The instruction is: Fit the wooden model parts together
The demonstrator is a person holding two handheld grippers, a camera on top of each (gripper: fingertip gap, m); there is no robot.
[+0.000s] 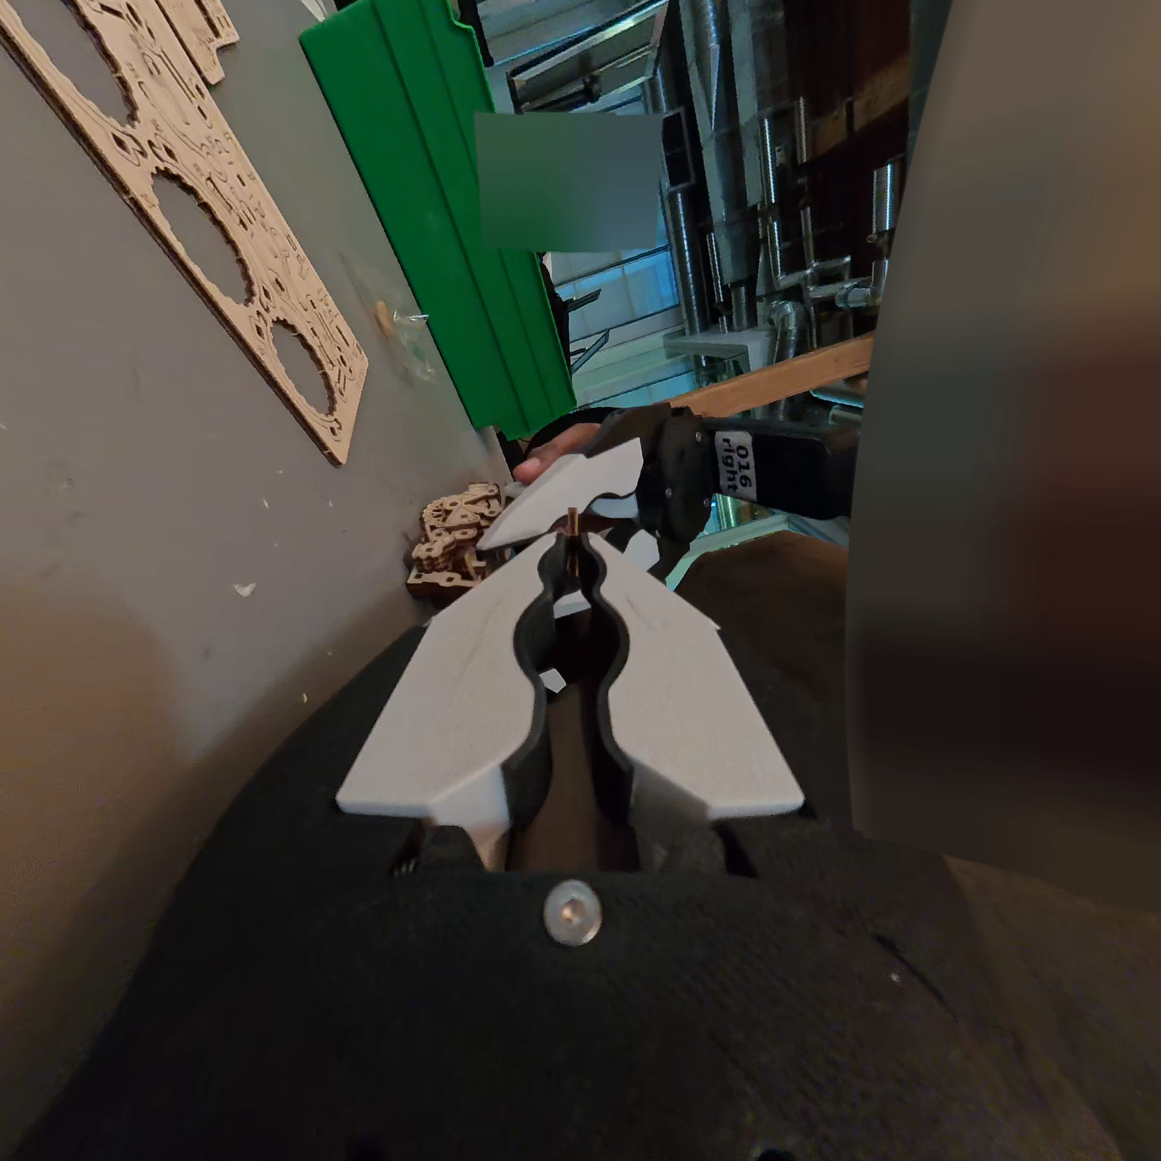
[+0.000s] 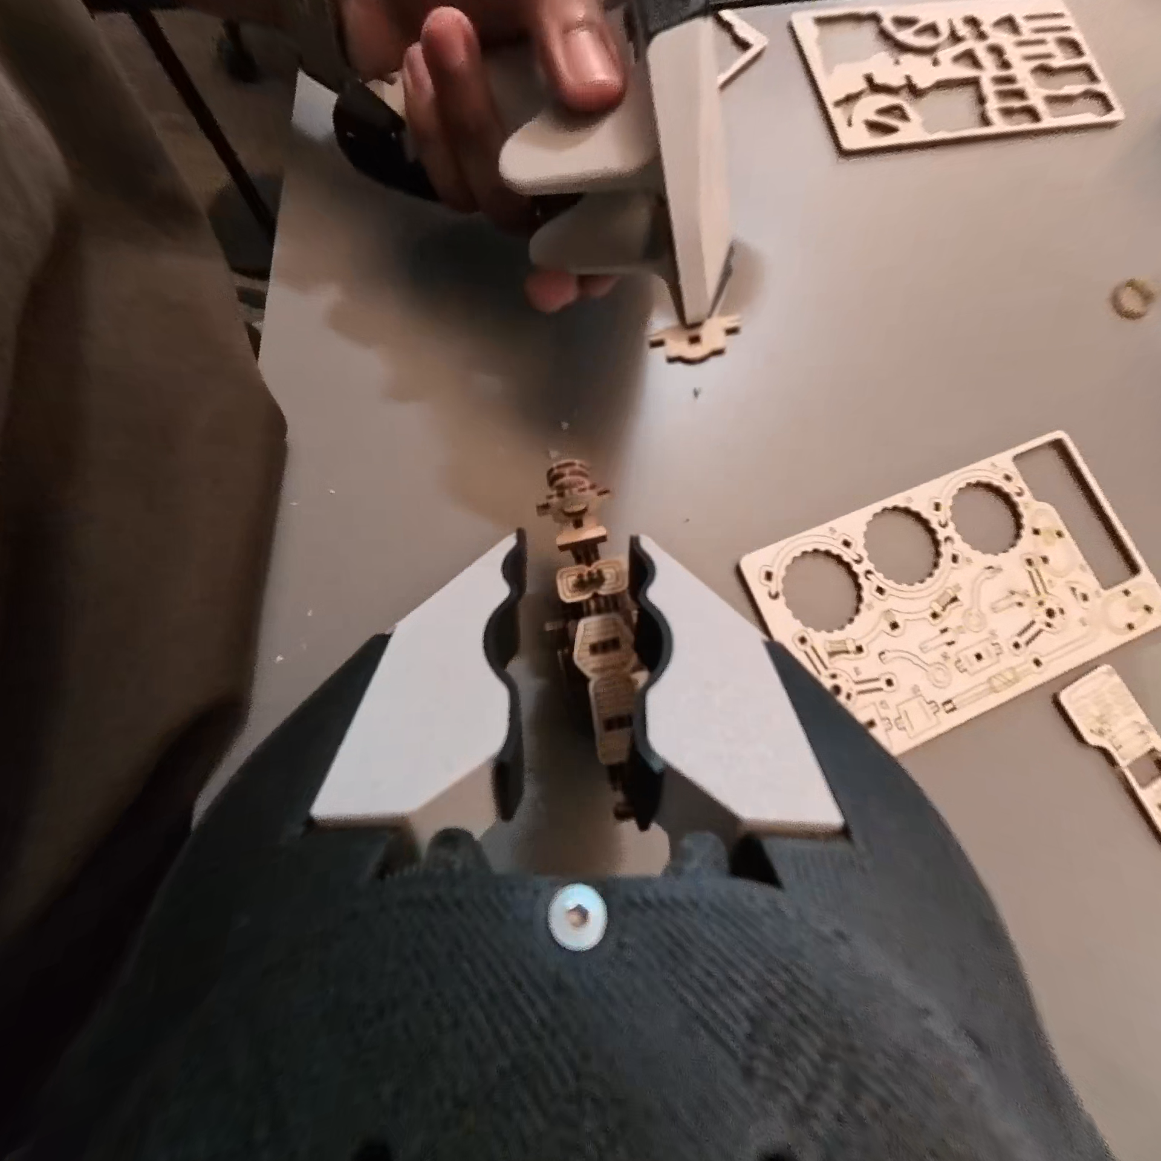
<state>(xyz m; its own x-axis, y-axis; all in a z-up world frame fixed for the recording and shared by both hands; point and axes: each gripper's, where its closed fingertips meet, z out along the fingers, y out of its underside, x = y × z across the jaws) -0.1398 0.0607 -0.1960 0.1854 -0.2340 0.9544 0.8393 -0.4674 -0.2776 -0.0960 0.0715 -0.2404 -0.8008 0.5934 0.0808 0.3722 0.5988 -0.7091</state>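
The part-built wooden model lies on the grey table. My right gripper is open and stands astride the model. Its right pad touches the model and a gap shows at the left pad. My left gripper is shut on a small flat wooden part, seen edge-on. In the right wrist view the left gripper pinches that part at its tips, beyond the model, with a hand on it. The left wrist view shows the model and the right gripper beside it.
Punched-out wooden sheets lie to the right and far right, with a small cut panel and a ring. A green bin and a clear bag stand beyond. The table edge runs along the left of the right wrist view. One gripper's finger ends stand about 7 cm off the other's.
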